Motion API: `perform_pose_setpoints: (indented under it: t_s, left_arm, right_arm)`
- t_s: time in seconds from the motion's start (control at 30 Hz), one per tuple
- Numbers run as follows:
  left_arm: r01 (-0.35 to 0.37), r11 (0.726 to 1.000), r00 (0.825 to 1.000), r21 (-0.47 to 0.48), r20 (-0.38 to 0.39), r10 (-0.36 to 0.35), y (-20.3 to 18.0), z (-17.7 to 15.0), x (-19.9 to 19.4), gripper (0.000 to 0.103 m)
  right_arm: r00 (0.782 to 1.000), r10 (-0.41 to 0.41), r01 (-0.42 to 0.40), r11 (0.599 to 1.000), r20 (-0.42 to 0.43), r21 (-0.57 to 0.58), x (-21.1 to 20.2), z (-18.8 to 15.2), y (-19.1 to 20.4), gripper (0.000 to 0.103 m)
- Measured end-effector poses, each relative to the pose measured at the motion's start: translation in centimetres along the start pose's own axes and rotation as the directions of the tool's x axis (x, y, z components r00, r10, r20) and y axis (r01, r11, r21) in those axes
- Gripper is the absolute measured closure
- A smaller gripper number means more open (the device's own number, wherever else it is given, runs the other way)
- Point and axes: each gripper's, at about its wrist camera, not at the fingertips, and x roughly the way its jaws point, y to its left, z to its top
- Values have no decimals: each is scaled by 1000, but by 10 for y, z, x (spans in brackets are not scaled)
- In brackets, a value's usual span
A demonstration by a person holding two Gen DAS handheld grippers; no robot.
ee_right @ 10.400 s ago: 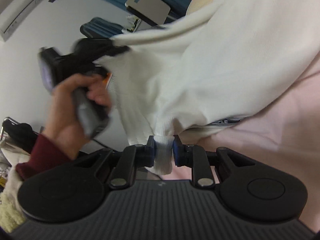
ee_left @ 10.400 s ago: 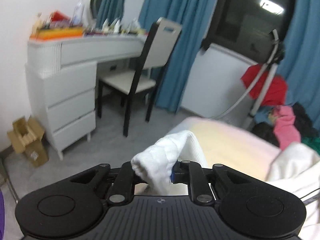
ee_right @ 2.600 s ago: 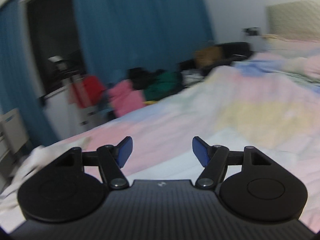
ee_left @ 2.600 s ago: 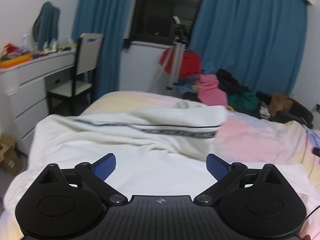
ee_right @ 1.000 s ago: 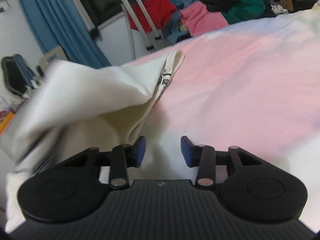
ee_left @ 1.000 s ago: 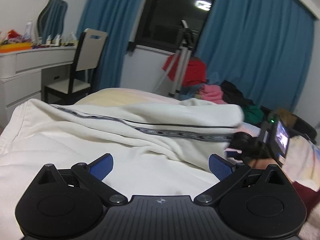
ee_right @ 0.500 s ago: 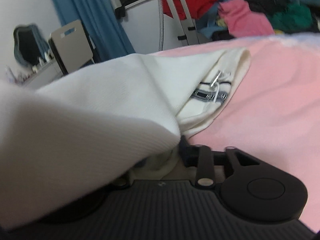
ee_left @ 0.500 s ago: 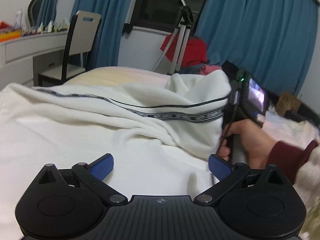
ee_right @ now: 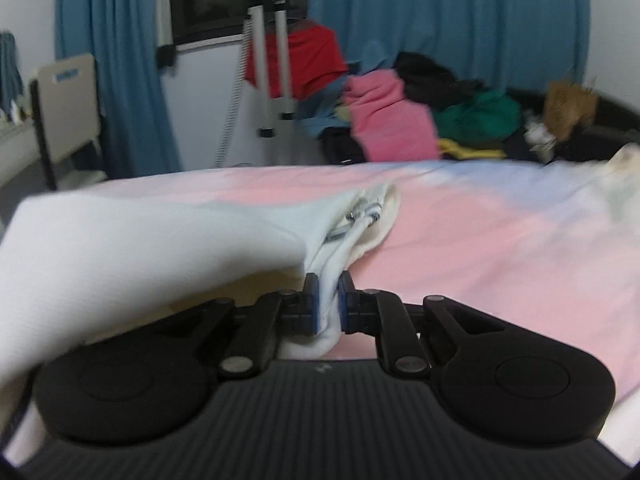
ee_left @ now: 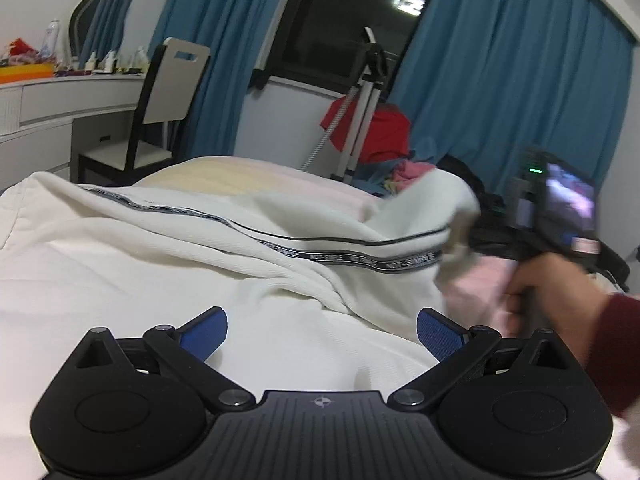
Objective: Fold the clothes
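The white knit garment with a black lettered stripe (ee_left: pixel 248 248) lies spread across the pastel pink-and-yellow bedsheet (ee_right: pixel 500 248); its near edge is cut off behind the left gripper's body, and motion blur smears its far corner. Its long axis runs with the stripe, from the bed's edge nearest the white dressing table (ee_left: pixel 48 104) across to the raised corner. That corner is clamped between the blue pads of the right gripper (ee_right: pixel 328 304), and the lifted fabric hides that gripper's left side in the right wrist view. The person's right hand (ee_left: pixel 548 284), blurred, grips its handle above the sheet. The left gripper (ee_left: pixel 322 334) hovers over the garment's middle, fingers spread wide apart and empty.
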Motion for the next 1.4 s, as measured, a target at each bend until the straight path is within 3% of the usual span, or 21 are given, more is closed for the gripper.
perform_pose_setpoints:
  t_s: [0.2, 0.4, 0.57, 0.7, 0.93, 1.03, 1.13, 1.17, 1.2, 1.27, 1.4]
  left_arm:
    - [4, 1000, 1000, 11, -25, -4, -1, -3, -3, 1]
    - [-17, 1000, 999, 18, -41, 17, -2, -7, 4, 1]
    - [-28, 998, 999, 50, -35, 30, -7, -10, 9, 1]
    - [-33, 996, 999, 81, -40, 36, -11, -14, 17, 1]
    - [-21, 993, 999, 116, -43, 26, -14, -18, 27, 1]
    - [-12, 991, 1000, 134, -26, 16, -18, -20, 25, 1]
    - [-3, 989, 1000, 146, -15, 5, -22, -20, 22, 1]
    - [-1, 989, 1000, 149, -15, 3, -23, -21, 21, 1]
    - [1, 988, 1000, 152, -15, 1, -24, -22, 20, 1]
    - [5, 988, 1000, 154, -17, -2, -26, -23, 19, 1]
    - [13, 991, 999, 136, -30, -9, -27, -25, 14, 1]
  right_arm:
    - [978, -206, 207, 976, 21, -61, -18, 27, -77, 90]
    - [927, -374, 376, 924, 36, -63, -26, 46, -163, 90]
    - [876, -482, 482, 876, -12, -14, -9, 47, -224, 90]
    - [881, -472, 472, 882, 30, 7, -6, 58, -250, 90]
    - [912, -411, 406, 899, -2, 162, 0, 0, -290, 90]
    - [924, -383, 376, 898, -14, 228, 3, -25, -306, 85]
    - [946, -324, 299, 854, -13, 425, -9, -52, -314, 71]
    - [954, -300, 268, 833, -11, 483, -14, -59, -315, 62]
    - [961, -276, 236, 808, -7, 540, -19, -66, -317, 51]
    - [973, -229, 172, 745, 5, 644, -28, -80, -320, 40]
    - [989, -139, 41, 574, 48, 818, -46, -108, -327, 38]
